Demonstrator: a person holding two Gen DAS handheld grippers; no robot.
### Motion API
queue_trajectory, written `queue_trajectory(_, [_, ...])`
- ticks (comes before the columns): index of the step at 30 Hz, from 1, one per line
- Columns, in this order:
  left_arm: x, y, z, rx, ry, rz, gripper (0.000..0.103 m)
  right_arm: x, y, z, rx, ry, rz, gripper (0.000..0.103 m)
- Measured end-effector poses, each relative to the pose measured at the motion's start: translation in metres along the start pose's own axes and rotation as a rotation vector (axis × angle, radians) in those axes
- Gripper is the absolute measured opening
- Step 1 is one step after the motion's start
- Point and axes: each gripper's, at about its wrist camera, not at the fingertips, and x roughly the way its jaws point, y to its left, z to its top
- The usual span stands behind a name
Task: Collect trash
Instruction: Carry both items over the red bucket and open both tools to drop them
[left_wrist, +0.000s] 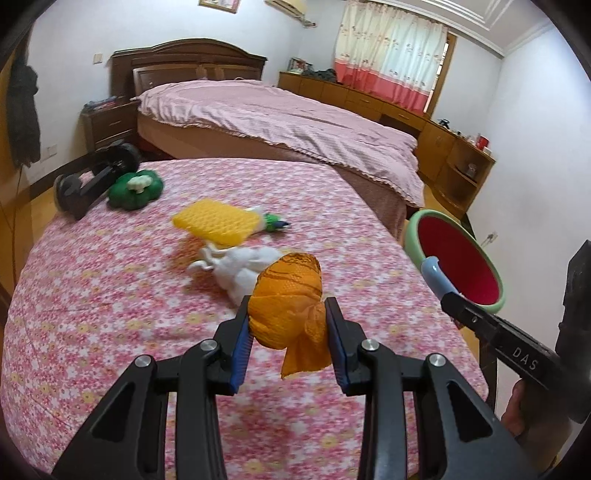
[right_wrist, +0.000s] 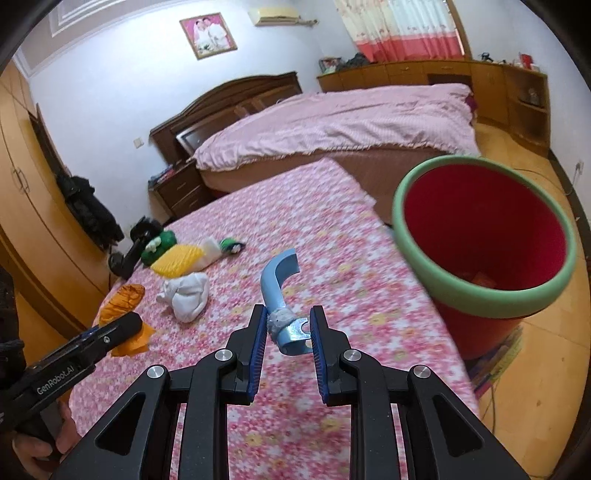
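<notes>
My left gripper is shut on an orange mesh net and holds it above the flowered table. It also shows in the right wrist view. My right gripper is shut on a curved light blue plastic piece with a metal end, seen too in the left wrist view. A red bin with a green rim stands off the table's right edge, just right of my right gripper. A crumpled white tissue lies on the table beyond the net.
A yellow foam net, a green and white wrapper, a green plush and a black holder lie at the table's far left. A pink bed stands behind. Wooden cabinets line the right wall.
</notes>
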Motion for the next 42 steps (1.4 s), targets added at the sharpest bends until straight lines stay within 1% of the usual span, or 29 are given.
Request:
queue_trajectory(8, [0.024,-0.039,0.015,0.063,0.037,-0.070,0.037,-0.023,-0.035,0.013,0.045,-0.045,-0.079,0.024])
queue_trajectory(15, [0.049,-0.091,0.029,0.157,0.058,-0.152,0.037,-0.036,-0.071,0.027,0.085,-0.077,-0.155,0.024])
queue_trajectory(21, [0.076,-0.140,0.039,0.243,0.075,-0.219,0.037,-0.037,-0.098,0.039,0.121,-0.092,-0.202,0.024])
queue_trajectory(25, [0.095,-0.163,0.046,0.272,0.084,-0.255,0.037,-0.035,-0.120,0.044,0.148,-0.088,-0.231,0.024])
queue_trajectory(28, [0.109,-0.176,0.047,0.291,0.094,-0.264,0.037,-0.032,-0.136,0.047,0.161,-0.079,-0.252,0.024])
queue_trajectory(33, [0.134,-0.194,0.047,0.312,0.134,-0.274,0.037,-0.028,-0.158,0.049,0.189,-0.072,-0.273,0.024])
queue_trajectory(40, [0.155,-0.204,0.043,0.314,0.163,-0.272,0.037,-0.019,-0.178,0.049,0.214,-0.053,-0.282,0.024])
queue_trajectory(42, [0.159,-0.206,0.043,0.318,0.168,-0.267,0.040,-0.017,-0.181,0.049,0.218,-0.048,-0.282,0.024])
